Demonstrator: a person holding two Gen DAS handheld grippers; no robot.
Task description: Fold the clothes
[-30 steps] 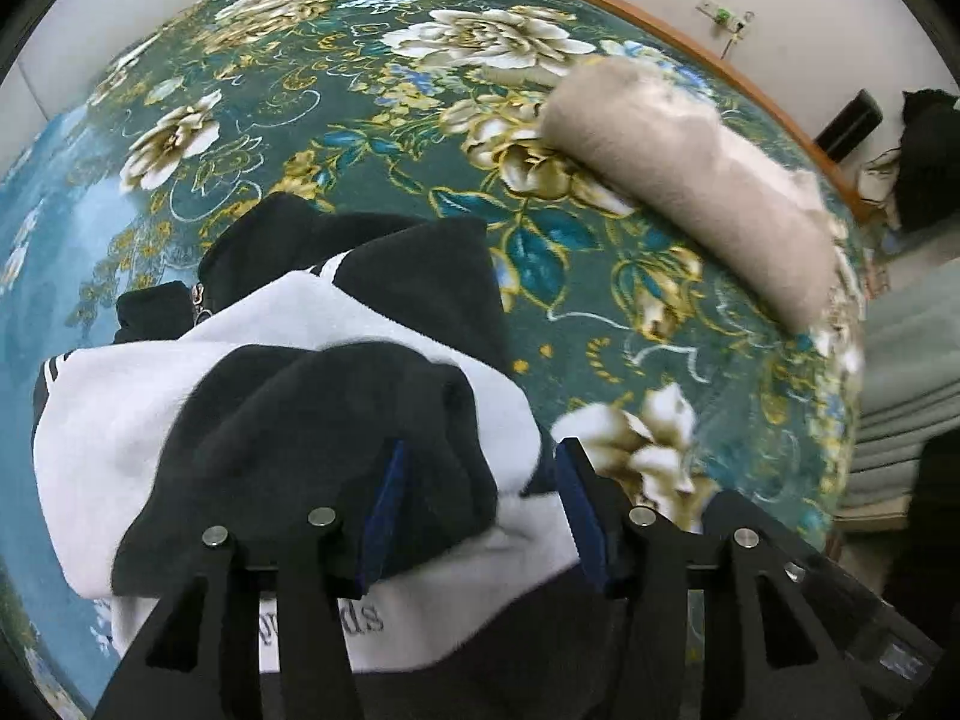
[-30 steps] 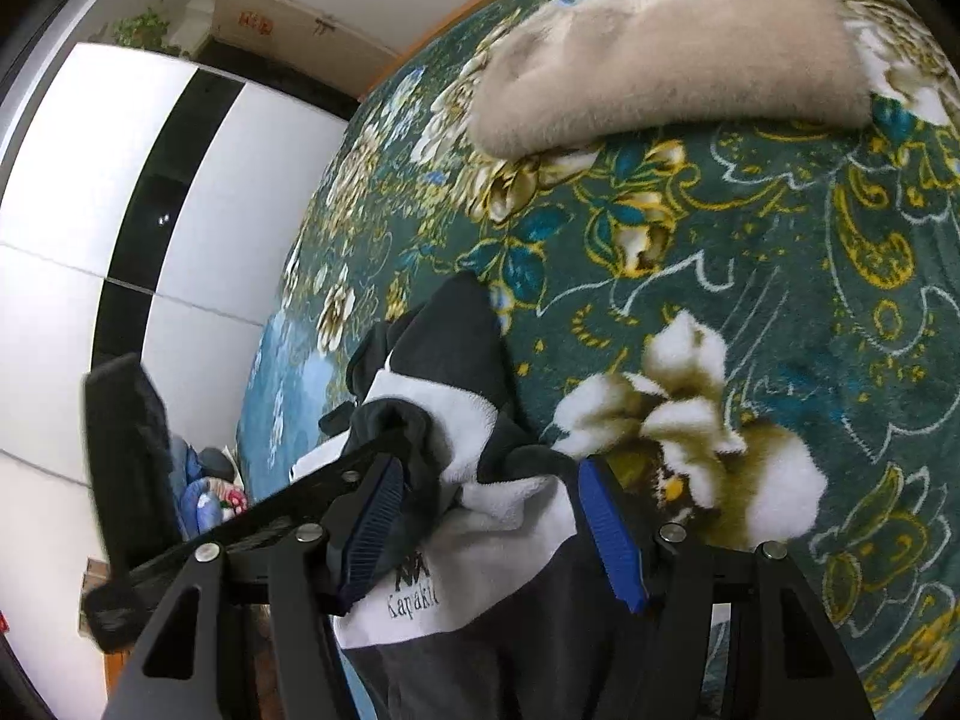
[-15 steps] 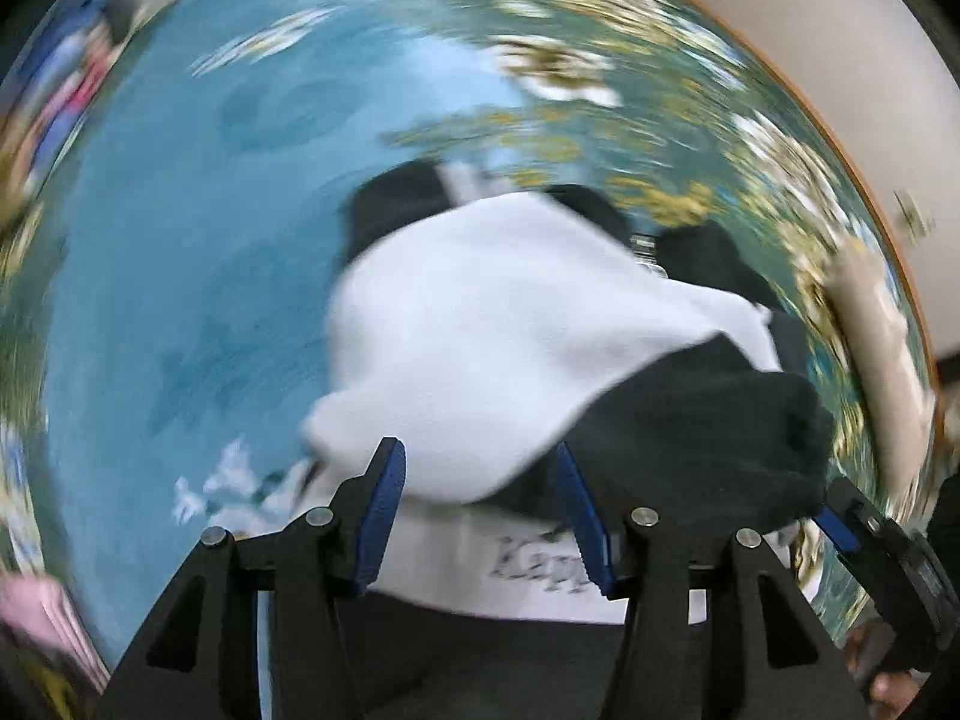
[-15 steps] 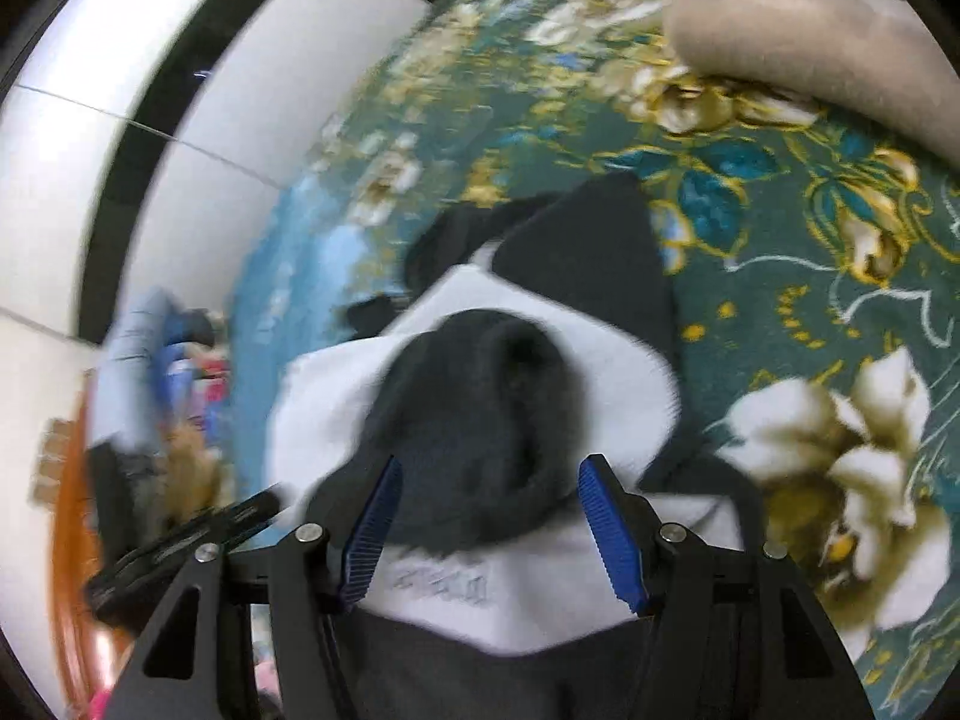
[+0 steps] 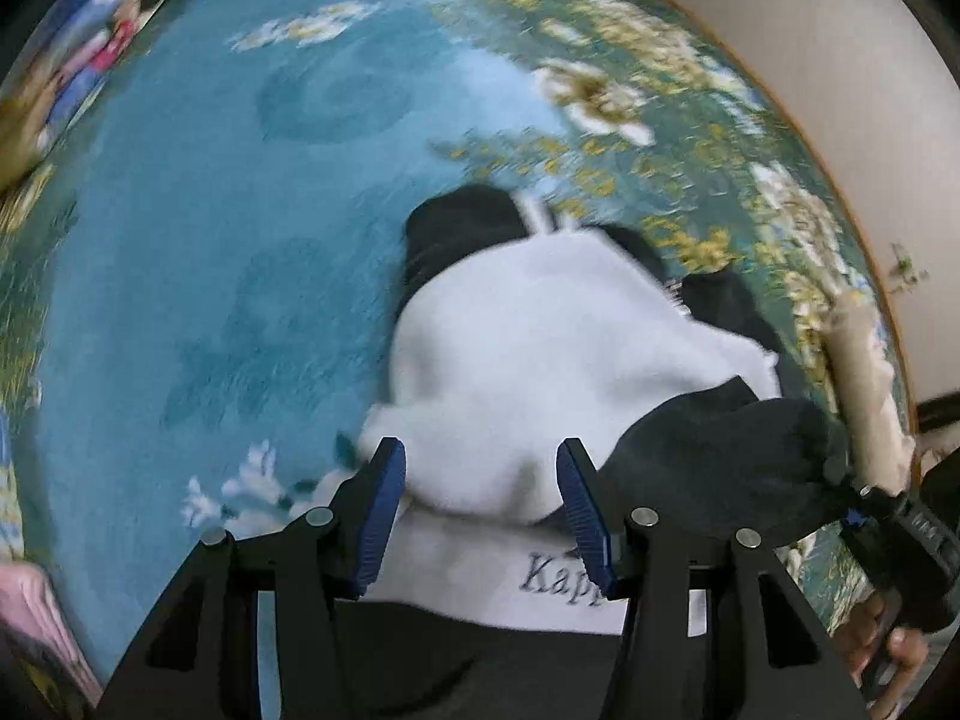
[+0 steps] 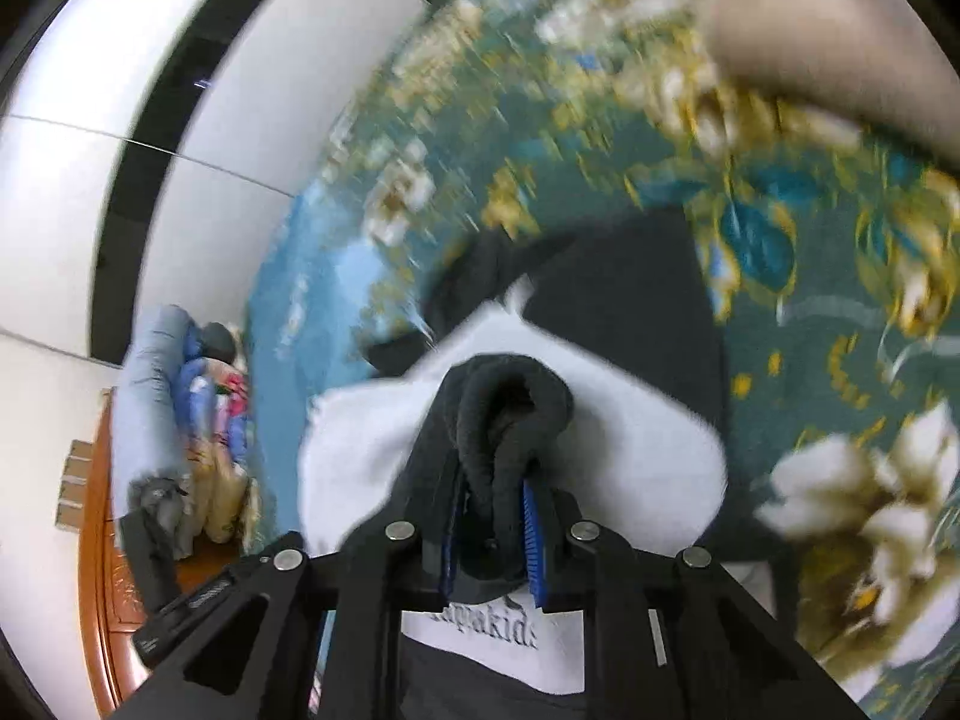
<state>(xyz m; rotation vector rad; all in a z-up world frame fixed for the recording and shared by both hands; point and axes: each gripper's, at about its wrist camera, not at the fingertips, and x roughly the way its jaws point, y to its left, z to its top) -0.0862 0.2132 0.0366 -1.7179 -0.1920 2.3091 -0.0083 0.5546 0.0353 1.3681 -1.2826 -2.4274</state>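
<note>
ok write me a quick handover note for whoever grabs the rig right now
Left tool: open, hovering over the white part of the black-and-white garment, holding nothing.
Right tool: shut on the black sleeve end.
The garment lies bunched on the floral blanket; a beige folded item sits farther back.
Done: sleeve gripped. Left: lay the sleeve across, finish folding.

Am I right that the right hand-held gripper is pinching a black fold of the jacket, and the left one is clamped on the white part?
Not quite. In the left wrist view the left hand-held gripper stands open around the white part, not clamped. The right hand-held gripper does pinch the black fold.
</note>
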